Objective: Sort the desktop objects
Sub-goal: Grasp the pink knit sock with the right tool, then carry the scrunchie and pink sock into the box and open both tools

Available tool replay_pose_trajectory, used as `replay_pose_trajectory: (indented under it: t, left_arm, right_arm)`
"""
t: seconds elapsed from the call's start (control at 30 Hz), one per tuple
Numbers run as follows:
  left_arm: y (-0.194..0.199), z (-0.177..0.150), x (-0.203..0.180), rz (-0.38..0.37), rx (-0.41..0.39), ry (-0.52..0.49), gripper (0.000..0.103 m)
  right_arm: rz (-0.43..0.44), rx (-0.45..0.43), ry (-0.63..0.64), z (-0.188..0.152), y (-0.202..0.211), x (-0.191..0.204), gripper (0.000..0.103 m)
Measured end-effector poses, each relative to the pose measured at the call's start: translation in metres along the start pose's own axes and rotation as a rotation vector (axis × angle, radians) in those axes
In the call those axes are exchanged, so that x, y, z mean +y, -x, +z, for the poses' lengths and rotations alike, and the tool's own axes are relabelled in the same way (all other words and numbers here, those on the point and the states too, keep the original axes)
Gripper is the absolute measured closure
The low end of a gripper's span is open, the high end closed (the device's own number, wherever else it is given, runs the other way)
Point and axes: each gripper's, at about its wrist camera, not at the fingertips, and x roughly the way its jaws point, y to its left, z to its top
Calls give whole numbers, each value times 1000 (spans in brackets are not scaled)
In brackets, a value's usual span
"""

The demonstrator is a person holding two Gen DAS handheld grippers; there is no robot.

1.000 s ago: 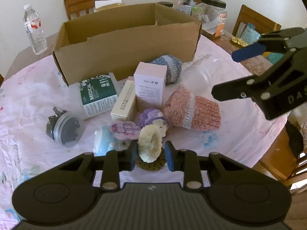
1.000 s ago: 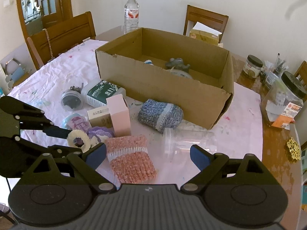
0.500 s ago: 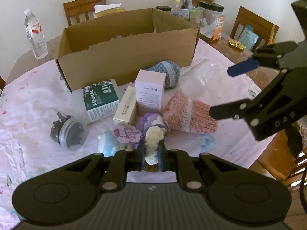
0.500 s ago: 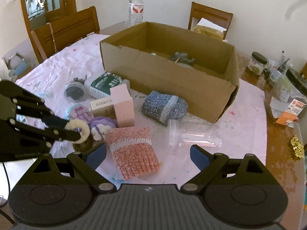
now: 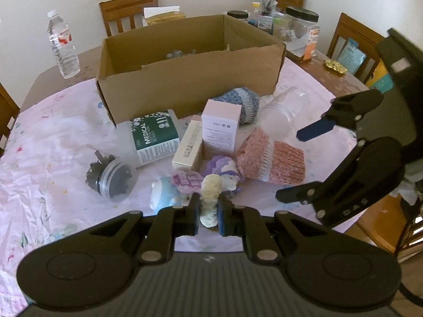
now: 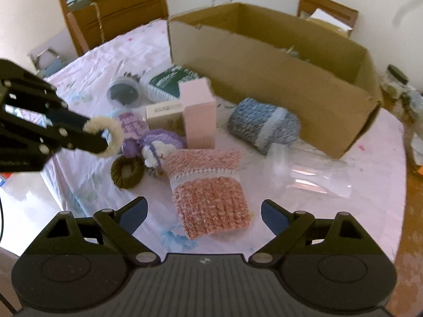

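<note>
We saw a wooden bench (image 5: 330, 75) under a wrinkled pale pink cloth (image 5: 53, 137), with wooden chairs (image 5: 129, 8) round it and a plain light wall behind. A water bottle (image 5: 63, 45) stood at the far left, and jars (image 5: 301, 31) stood at the far right corner.

An open cardboard box (image 5: 190, 79) sat mid-bench, its long axis across the left wrist view. Before it lay the clutter: a green-labelled medical tub (image 5: 154, 137) on its side, a pink carton (image 5: 220, 129) upright, a cream carton (image 5: 189, 145) flat beside it, a blue knitted pouch (image 6: 261, 125), a pink knitted pouch (image 6: 208, 192) with its long axis running away from the right camera, a clear cup (image 6: 309, 177) on its side with its mouth toward the pouches, and a small lidded jar (image 5: 113, 179) tipped over.

The left tongs (image 5: 208, 212) were clamped tight on a cream fuzzy hair ring (image 5: 210, 198), held edge-on and upright, lifted above a dark olive ring (image 6: 127, 171) that lay flat on the cloth near the bench edge.

The right tongs (image 6: 203, 215) stood wide, their jaws closing a little. They hung over the pink pouch, which lay between the fingers without visible contact.
</note>
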Motion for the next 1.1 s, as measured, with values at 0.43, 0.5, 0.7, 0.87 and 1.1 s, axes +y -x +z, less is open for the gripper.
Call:
replay_pose_trajectory:
  t: [0.43,0.5,0.7,0.87,1.1]
  left_arm:
    - [7,2,3,44,5,32,92]
    - [7,3,3,47,5,33,92]
    - [7,7,4,48,0,26,92]
    - [7,12,4,41,-1,10,92]
    - [10,23,4,30,-17,-18,92]
  right_arm:
    - [74,12,111,15,-30,1,17]
    - [71,15,131,16,-32,1,20]
    - [63,22,138,21,-31,-5,35]
    - [44,18,168,23,-24,-5,36]
    - [37,-1,222,30,0,-7,37]
